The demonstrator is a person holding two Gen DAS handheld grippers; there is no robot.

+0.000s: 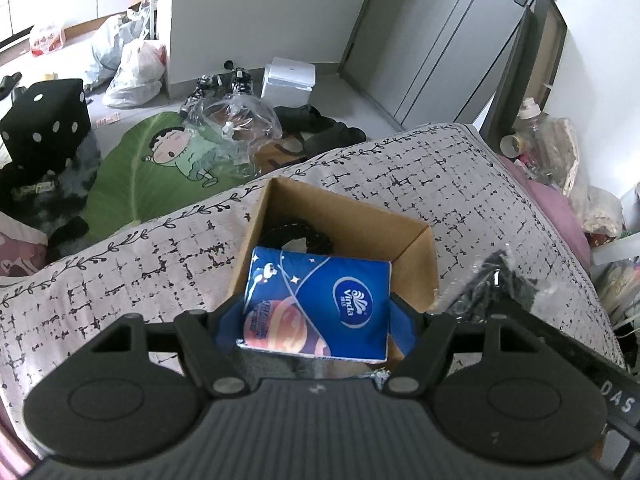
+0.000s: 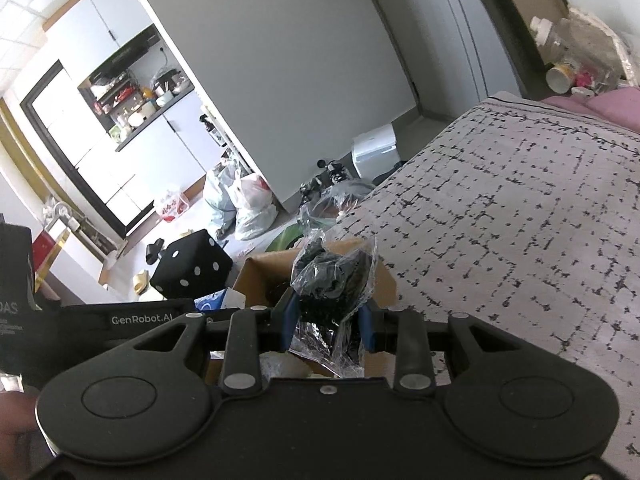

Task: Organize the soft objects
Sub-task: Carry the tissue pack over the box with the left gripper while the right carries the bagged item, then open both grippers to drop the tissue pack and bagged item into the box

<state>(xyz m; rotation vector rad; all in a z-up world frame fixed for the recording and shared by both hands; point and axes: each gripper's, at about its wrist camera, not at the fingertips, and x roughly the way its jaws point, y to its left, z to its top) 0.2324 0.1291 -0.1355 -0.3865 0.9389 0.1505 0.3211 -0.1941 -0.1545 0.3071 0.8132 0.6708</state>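
Currently left gripper (image 1: 316,314) is clamped on the blue tissue pack (image 1: 316,306), over the near edge of the cardboard box (image 1: 360,216) on the bed. Right gripper (image 2: 328,316) is pinched on a bagged black cloth (image 2: 334,276) by the box rim. Risks: pack catching the box wall and tipping it; slippery plastic sliding out; grippers colliding.

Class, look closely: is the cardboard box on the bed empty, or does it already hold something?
Not empty. In the left wrist view a black, braided-looking item lies inside the cardboard box, partly hidden behind the blue tissue pack held over it.
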